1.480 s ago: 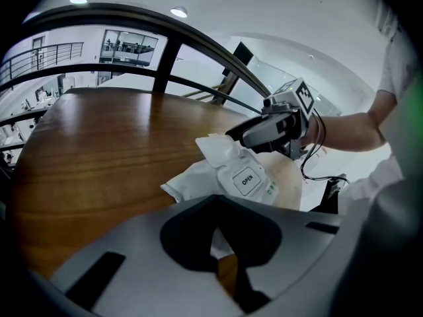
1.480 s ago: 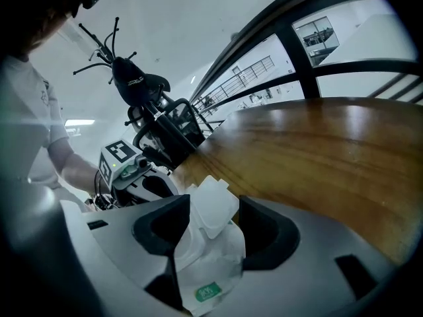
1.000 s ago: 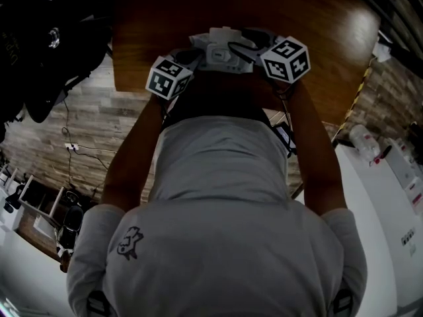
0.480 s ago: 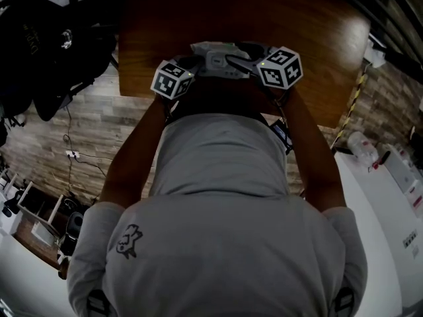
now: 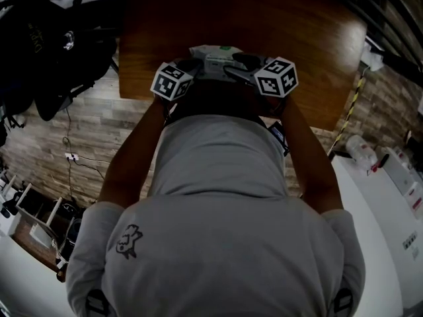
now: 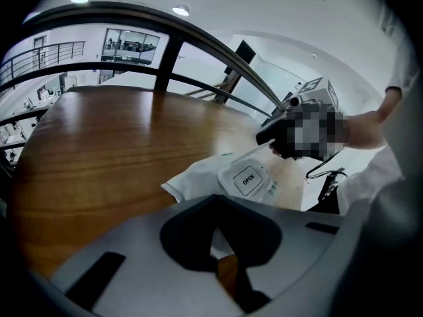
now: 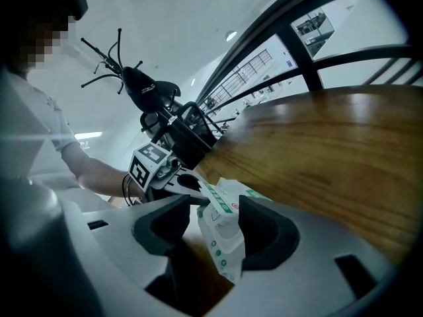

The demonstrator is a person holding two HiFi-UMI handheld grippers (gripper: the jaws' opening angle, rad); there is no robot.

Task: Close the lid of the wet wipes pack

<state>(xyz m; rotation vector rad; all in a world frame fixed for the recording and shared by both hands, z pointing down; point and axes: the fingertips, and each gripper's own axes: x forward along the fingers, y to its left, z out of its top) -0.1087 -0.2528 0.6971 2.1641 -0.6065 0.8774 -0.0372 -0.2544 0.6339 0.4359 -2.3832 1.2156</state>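
Note:
The white wet wipes pack (image 5: 213,57) lies on the wooden table (image 5: 291,25) near its front edge. Its grey lid marked OPEN (image 6: 248,179) lies flat on the pack. My left gripper (image 6: 217,251) is at the pack's left end, shut on the thin end flap. The right gripper view shows that gripper (image 7: 187,182) meeting the pack (image 7: 222,233). My right gripper (image 7: 215,233) is open at the other end, with the end of the pack standing between its jaws. In the left gripper view it hangs over the far end (image 6: 269,135).
The person's body hides the table's front edge in the head view. Dark bags or gear (image 5: 46,51) hang at the left, over a stone-patterned floor (image 5: 86,131). A white counter with bottles (image 5: 383,170) stands at the right. The table stretches bare beyond the pack.
The white lid that stood raised on the pack a second ago now lies flat. Both grippers have drawn slightly closer together at the pack's ends.

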